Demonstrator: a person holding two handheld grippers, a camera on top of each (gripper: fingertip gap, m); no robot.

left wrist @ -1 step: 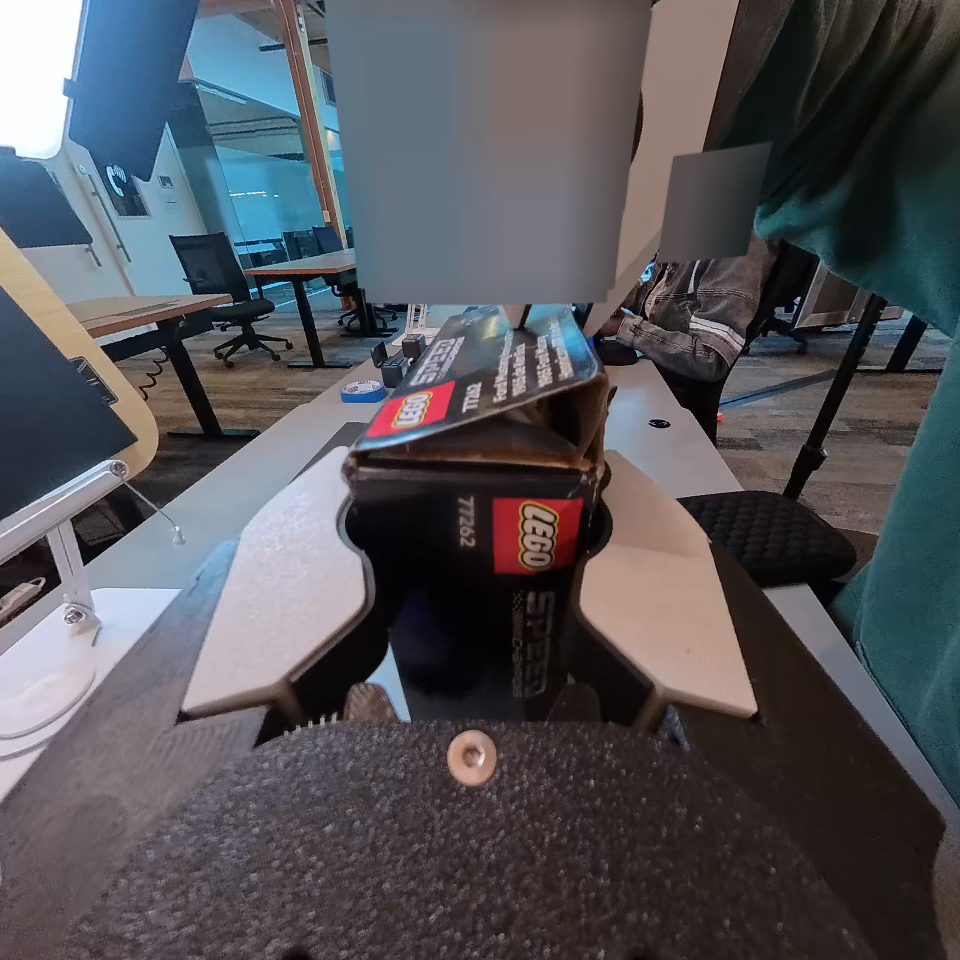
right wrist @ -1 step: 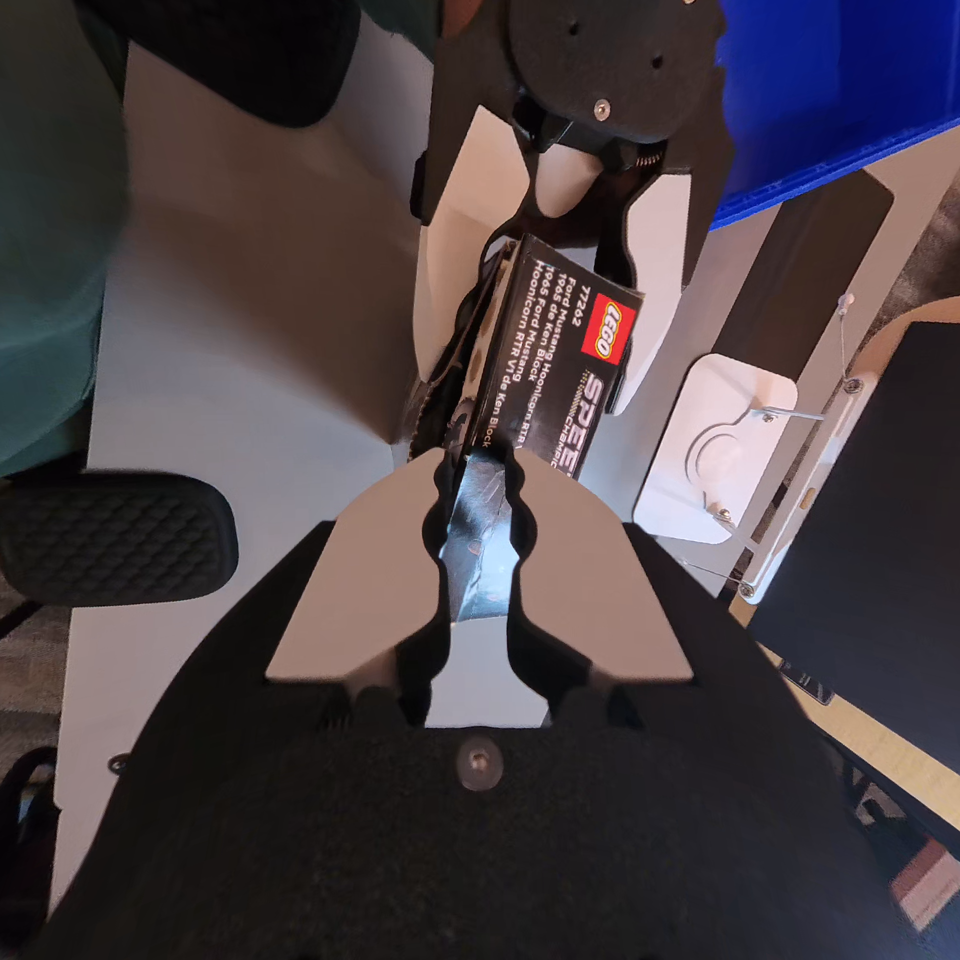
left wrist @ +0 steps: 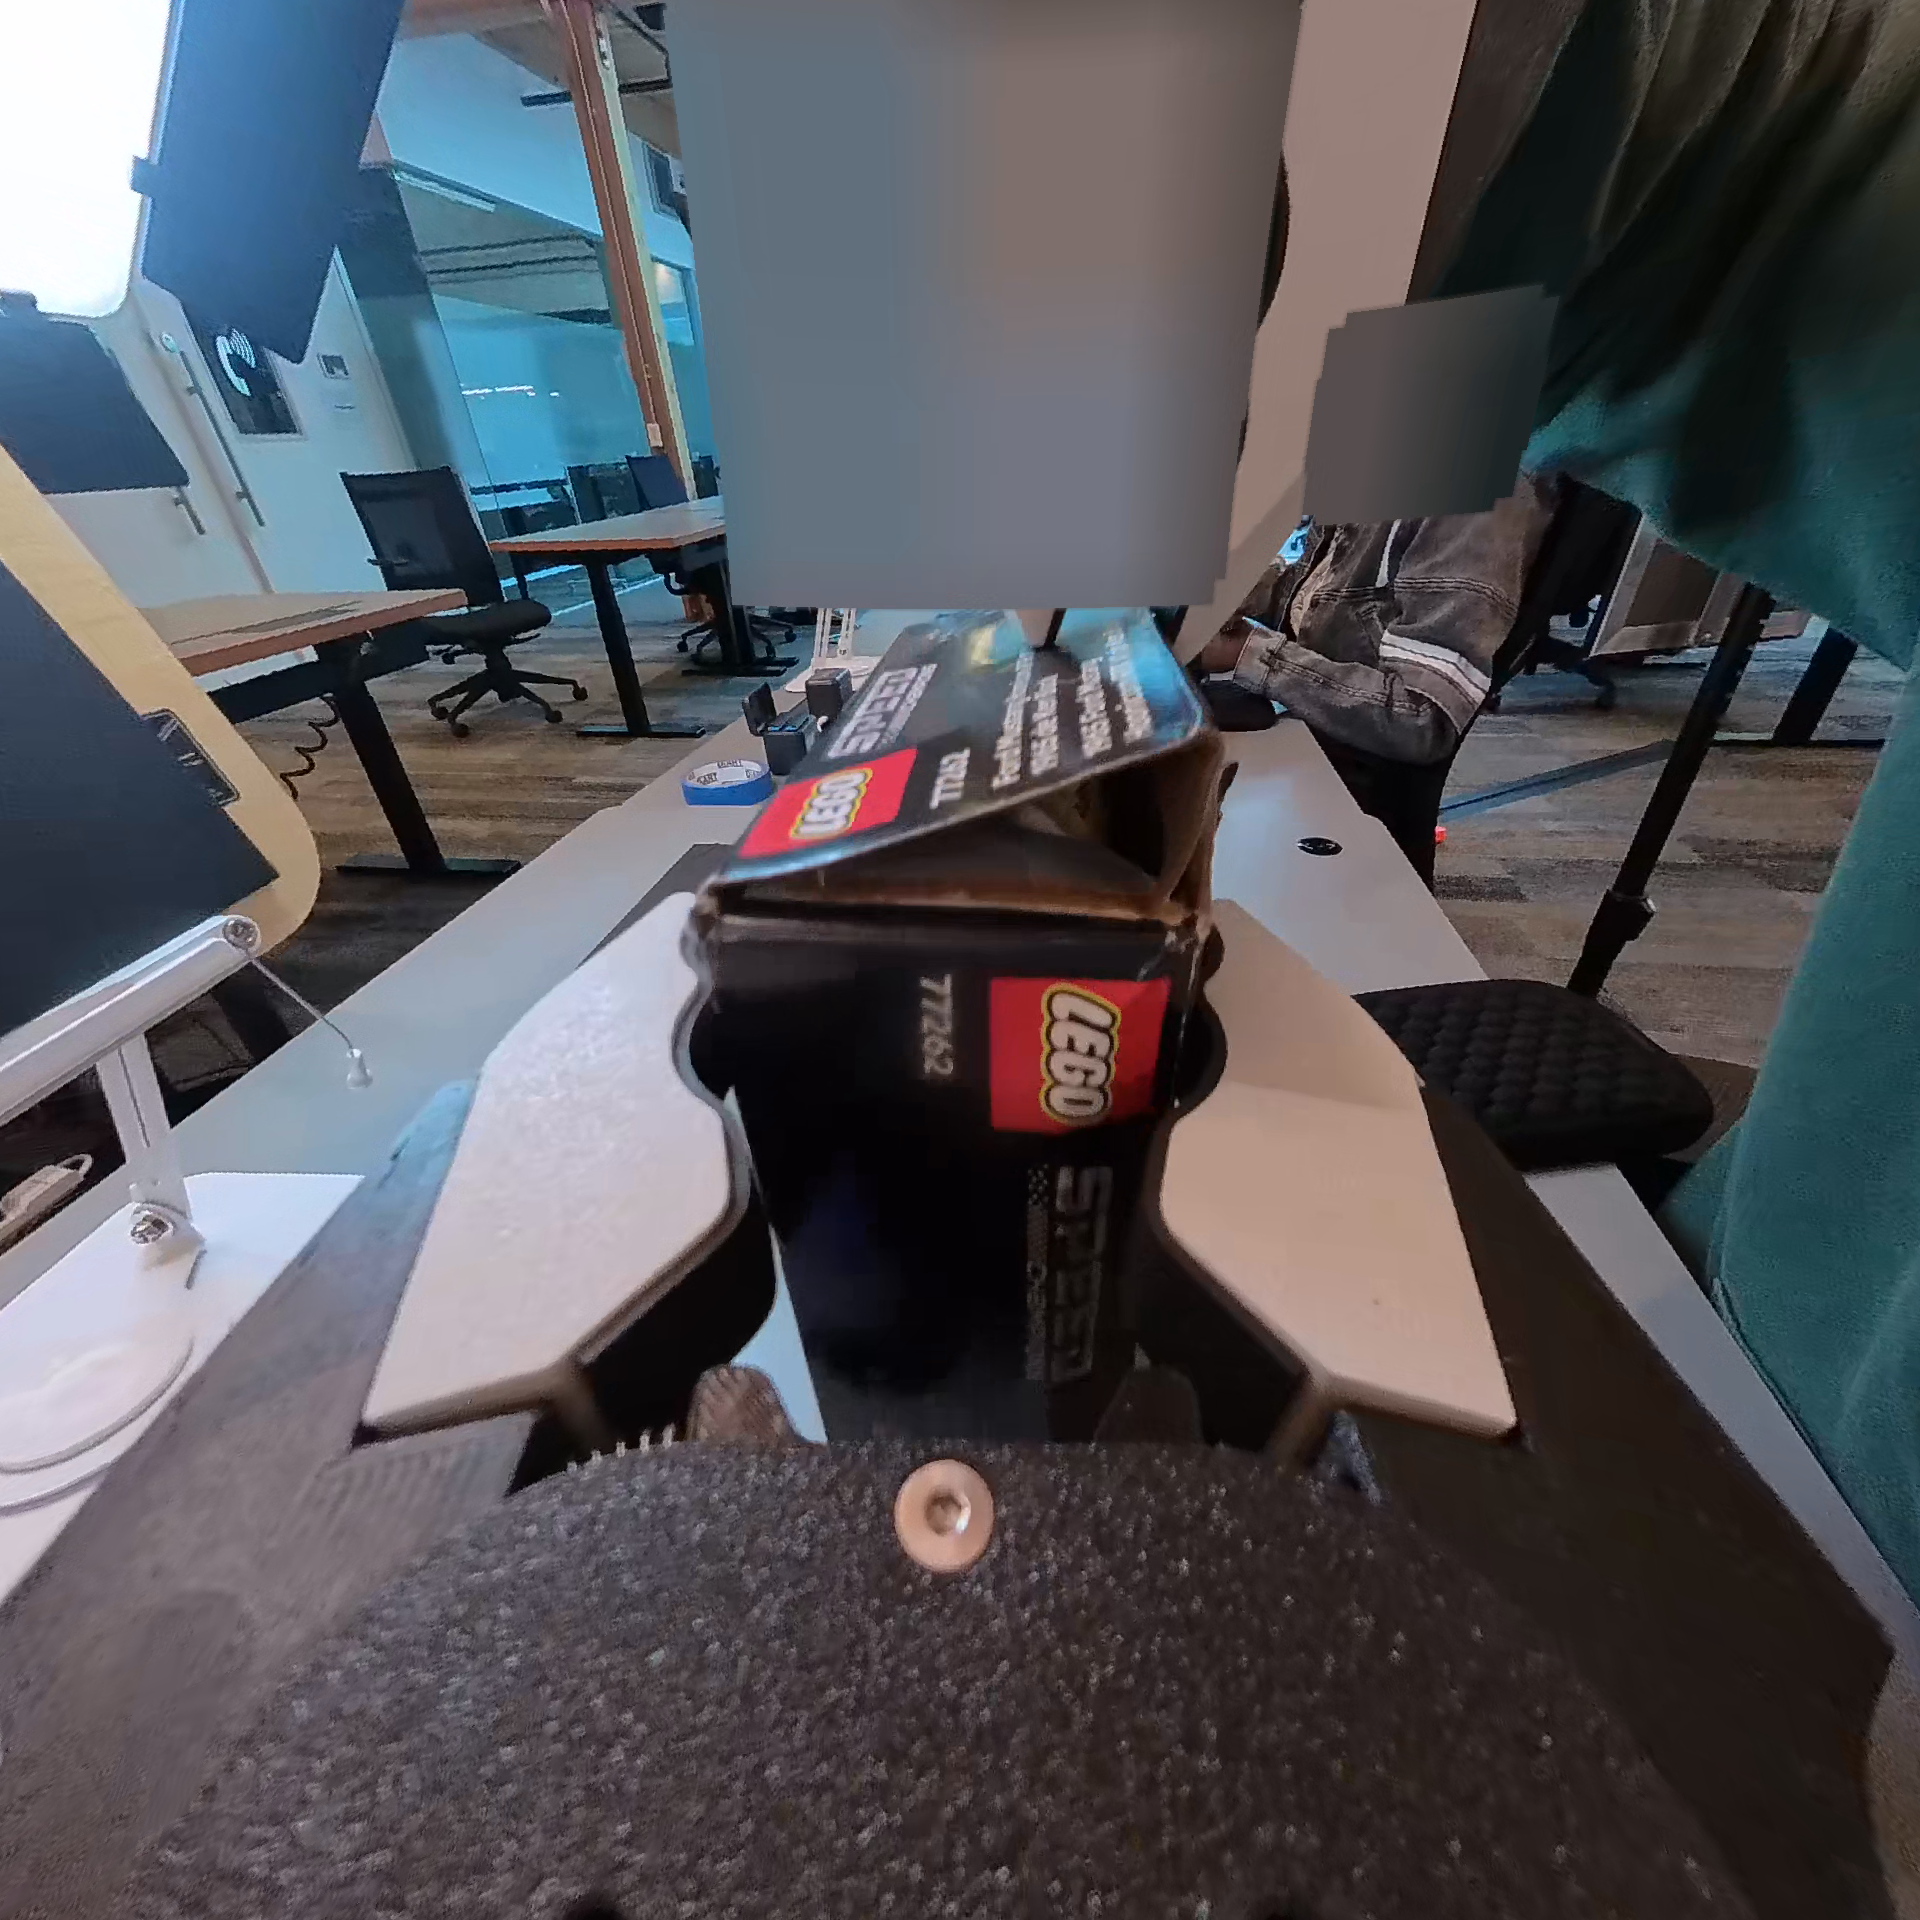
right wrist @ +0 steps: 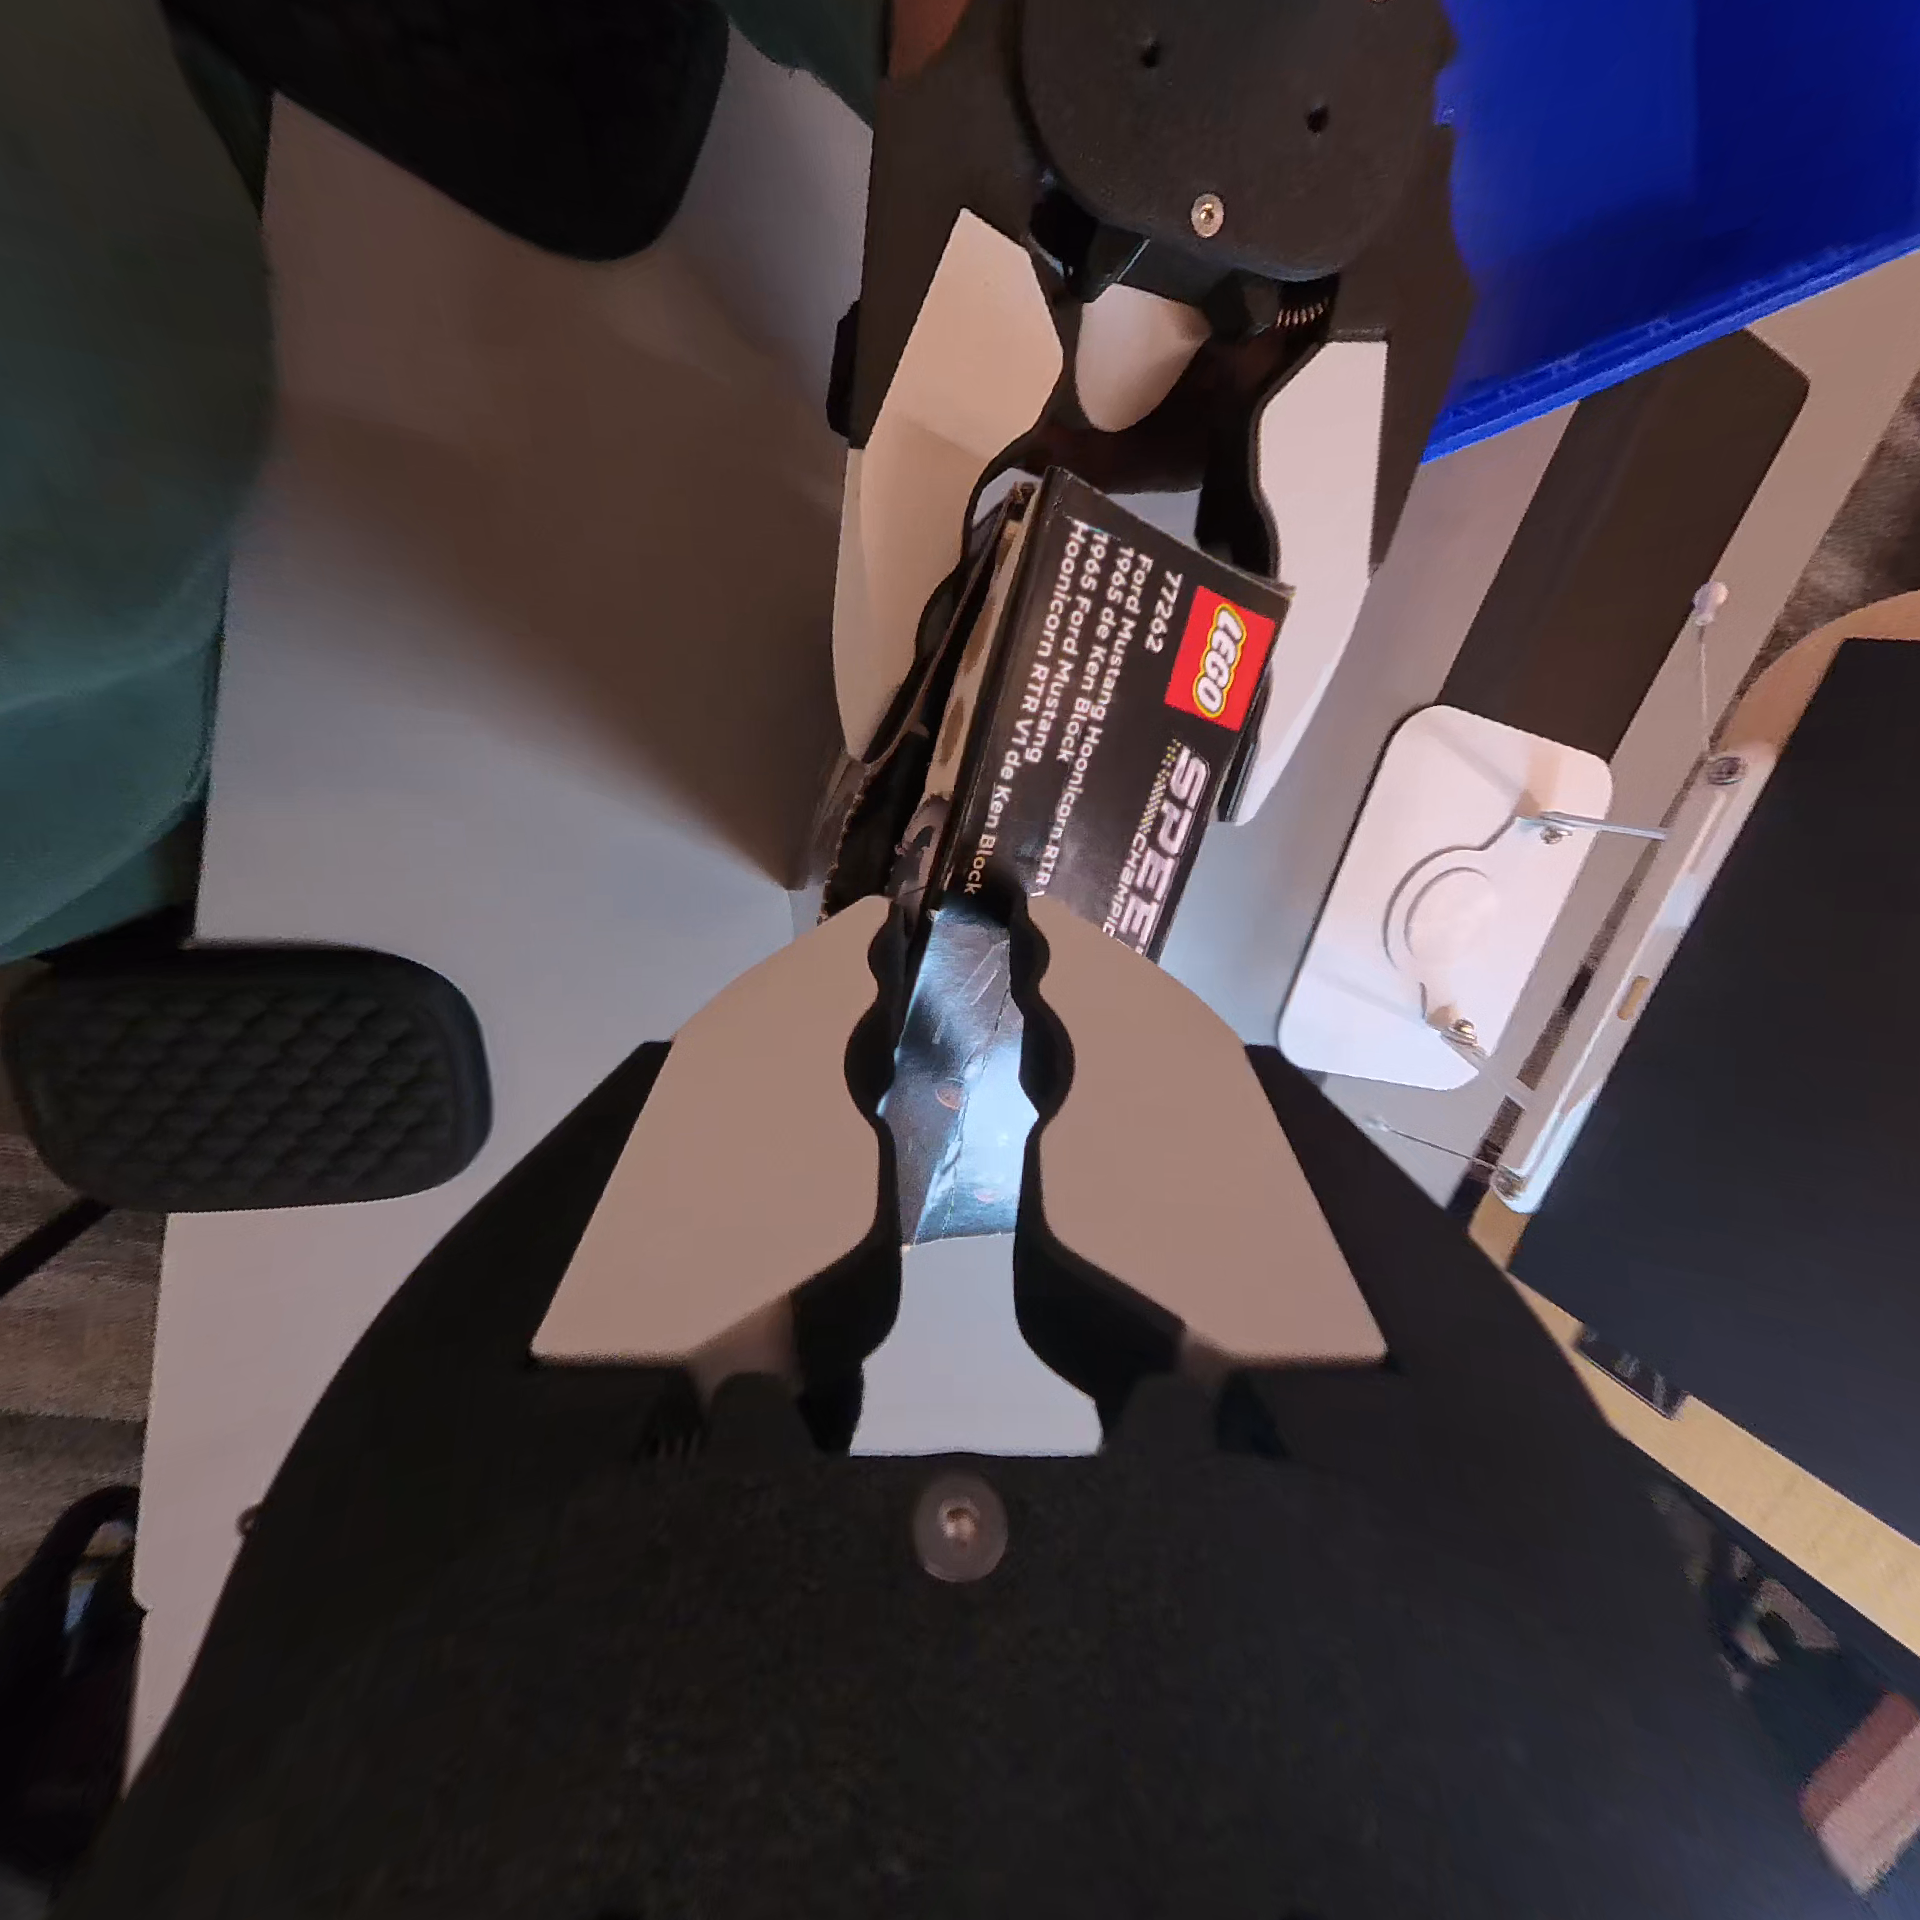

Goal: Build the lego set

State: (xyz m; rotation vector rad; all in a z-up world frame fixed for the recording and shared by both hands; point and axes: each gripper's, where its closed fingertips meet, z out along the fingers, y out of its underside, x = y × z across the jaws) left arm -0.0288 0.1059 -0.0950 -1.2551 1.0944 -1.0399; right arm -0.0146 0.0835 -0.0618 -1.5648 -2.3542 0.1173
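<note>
A black lego box (left wrist: 1039,1122) with a red logo patch is clamped between the white fingers of my left gripper (left wrist: 951,925), held above the white table (left wrist: 312,1039). Its top end flap (left wrist: 997,738) is lifted open and shows brown cardboard inside. In the right wrist view, my right gripper (right wrist: 961,914) is shut on that shiny flap (right wrist: 956,1091), looking down at the box (right wrist: 1101,727). The left gripper (right wrist: 1049,790) faces it from above. What is inside the box is hidden.
A blue bin (right wrist: 1662,208) sits at the top right. A white stand base (right wrist: 1455,883) carries a black panel (right wrist: 1766,1039). Black padded armrests (right wrist: 239,1070) flank the table edge. A blue tape roll (left wrist: 727,779) and a person in a denim jacket (left wrist: 1371,644) are farther off. There is about 5 cm between the tips of the two grippers.
</note>
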